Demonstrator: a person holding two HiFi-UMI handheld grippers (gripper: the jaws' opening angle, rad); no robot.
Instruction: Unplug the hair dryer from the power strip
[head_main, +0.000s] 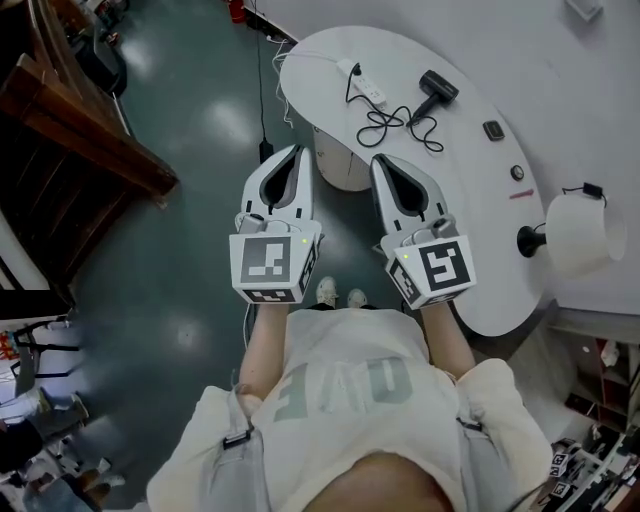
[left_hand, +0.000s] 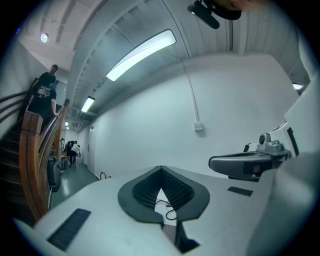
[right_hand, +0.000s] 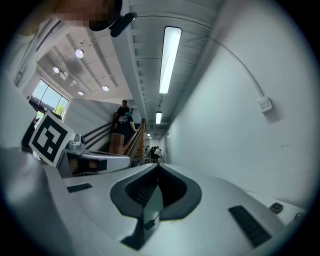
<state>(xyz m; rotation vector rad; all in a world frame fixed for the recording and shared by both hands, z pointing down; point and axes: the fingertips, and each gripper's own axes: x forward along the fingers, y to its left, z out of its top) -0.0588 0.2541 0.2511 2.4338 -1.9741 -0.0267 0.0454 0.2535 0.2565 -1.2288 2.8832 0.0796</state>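
The person stands in a pale shirt (head_main: 340, 400) and holds both grippers out level in front of the body, side by side. The left gripper (head_main: 296, 152) has its two jaws closed together at the tips, and nothing is between them. The right gripper (head_main: 379, 160) is the same: jaws pressed together, empty. Both tips are close to the near edge of the white curved table (head_main: 470, 230) and touch nothing on it.

Further on the table lies the black cord (head_main: 396, 126), in several loose loops that cross one another. From these loops one end goes to the hair dryer (head_main: 436, 89). The dryer is black and small and lies on its side, with a short thick barrel and a handle that points toward the cord loops. The other end of the cord goes up to the power strip (head_main: 366, 88), which is white, long and narrow and lies just left of the dryer, near the far edge of the table. The plug at the strip is too small to tell if it sits in a socket.

Beyond the table is a dark green floor (head_main: 190, 200), and at the far left a wooden staircase (head_main: 70, 120).
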